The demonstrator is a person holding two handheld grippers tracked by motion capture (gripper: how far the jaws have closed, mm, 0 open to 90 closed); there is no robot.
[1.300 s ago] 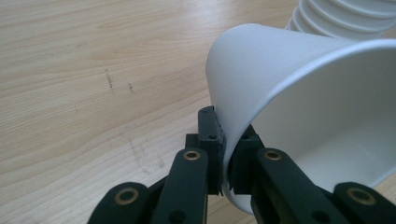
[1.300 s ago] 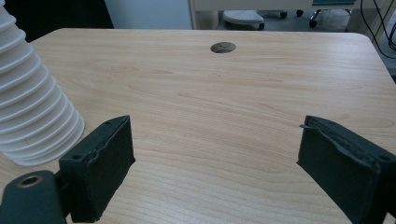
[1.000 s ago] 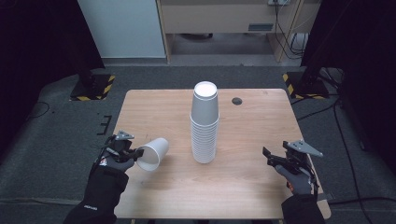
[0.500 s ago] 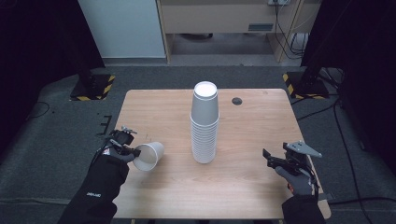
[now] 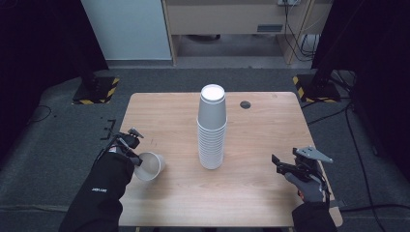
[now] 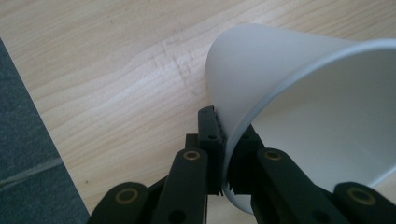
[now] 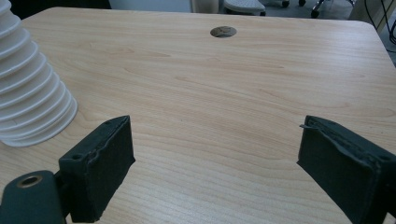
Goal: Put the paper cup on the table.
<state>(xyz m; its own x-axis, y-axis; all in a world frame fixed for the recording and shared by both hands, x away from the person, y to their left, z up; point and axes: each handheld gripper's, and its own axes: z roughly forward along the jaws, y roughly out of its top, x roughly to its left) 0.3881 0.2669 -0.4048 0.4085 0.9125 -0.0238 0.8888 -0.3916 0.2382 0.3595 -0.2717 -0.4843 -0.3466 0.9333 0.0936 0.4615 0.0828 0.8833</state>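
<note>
The left gripper pinches the rim of a white paper cup, its jaws pressed on the wall, left of the cup stack; the right gripper sits right of the stack over the surface, jaws spread.

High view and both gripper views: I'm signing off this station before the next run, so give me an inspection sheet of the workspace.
Surface: wooden table, bare grain, a round hole near the far edge.
Job's things: a single white cup tipped on its side at the near left; a tall stack of cups upside down at the centre.
Clutter: nothing seen.
Grippers: left gripper shut on the single cup's rim; right gripper open, nothing between its jaws, over the table's near right.
Cables: several on the floor to the right and behind the table.
Surroundings: grey carpet, yellow-black striped stand feet, cabinet at the back.
</note>
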